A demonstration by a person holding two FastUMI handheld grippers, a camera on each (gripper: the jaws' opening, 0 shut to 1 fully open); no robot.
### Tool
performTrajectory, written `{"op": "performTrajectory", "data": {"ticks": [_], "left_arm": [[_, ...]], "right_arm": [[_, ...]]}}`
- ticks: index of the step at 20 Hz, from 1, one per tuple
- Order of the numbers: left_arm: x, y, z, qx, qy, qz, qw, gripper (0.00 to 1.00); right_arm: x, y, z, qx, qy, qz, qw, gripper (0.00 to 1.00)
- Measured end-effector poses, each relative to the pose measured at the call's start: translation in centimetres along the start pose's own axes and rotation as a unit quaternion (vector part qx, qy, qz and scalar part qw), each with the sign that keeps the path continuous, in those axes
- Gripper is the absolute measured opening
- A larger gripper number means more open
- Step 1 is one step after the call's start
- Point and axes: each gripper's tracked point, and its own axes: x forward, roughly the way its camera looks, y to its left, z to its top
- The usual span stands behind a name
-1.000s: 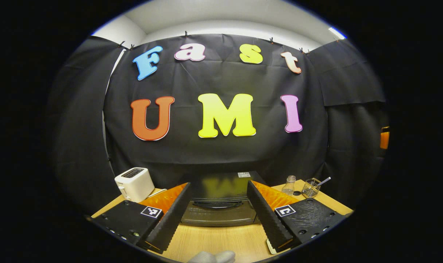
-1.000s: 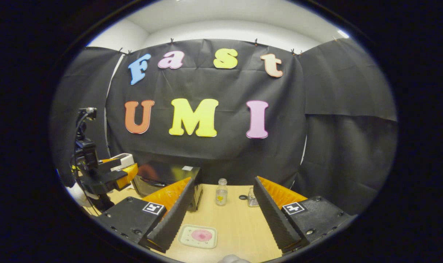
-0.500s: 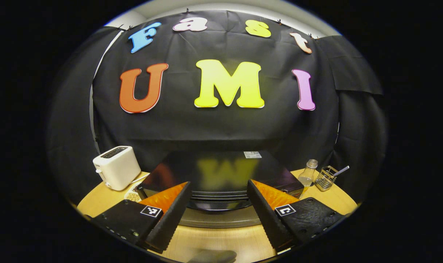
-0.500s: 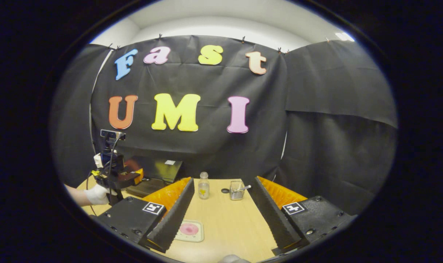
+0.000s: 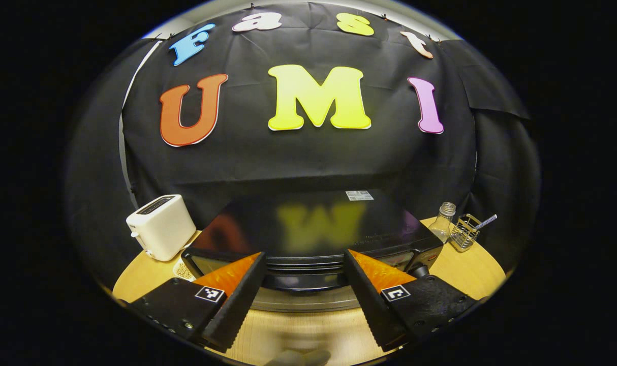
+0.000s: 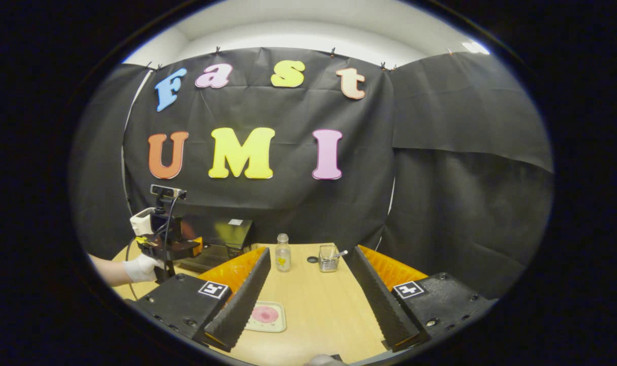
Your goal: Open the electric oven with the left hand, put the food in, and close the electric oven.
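Left gripper view is showing my left gripper (image 5: 304,284) right in front of the electric oven (image 5: 313,239), with its two fingers wide apart and nothing between them; I am keeping them apart so the door handle (image 5: 301,274), the dark bar along the top of the door, can fit in the gap; the fingers are sitting on each side of that bar but I cannot tell if they are touching it; the door is looking closed, so I think the opening step is only starting; the oven is standing on the wooden table (image 5: 471,267) between a white toaster (image 5: 161,233) on one side and a little bottle (image 5: 443,227) and a wire basket (image 5: 464,233) on the other, so there is room for the door to swing down toward me; in the right gripper view my right gripper (image 6: 308,300) is waiting over the table with its fingers also spread and holding nothing; the food (image 6: 266,315), a pink round thing on a small tray, is lying on the table just beside one of its fingers, well apart from the oven (image 6: 219,241); I am keeping this hand near the food so it is ready to pick it up once the door is down; my other hand (image 6: 141,268) is holding the left gripper at the oven's front.
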Motion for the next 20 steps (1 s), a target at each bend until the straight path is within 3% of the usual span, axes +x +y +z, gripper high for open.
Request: {"op": "performTrajectory", "data": {"ticks": [9,20], "left_arm": [[-4.5,-0.2,-2.8,0.005,0.015,-0.017,1.000,0.96],[-10.5,-0.5,-11.7,0.016,0.060,-0.034,0.997,0.96]], "right_arm": [[-0.5,1.1,-1.8,0.007,0.011,0.016,1.000,1.00],[-1.0,2.2,-4.9,0.015,0.042,0.022,0.999,1.00]]}}
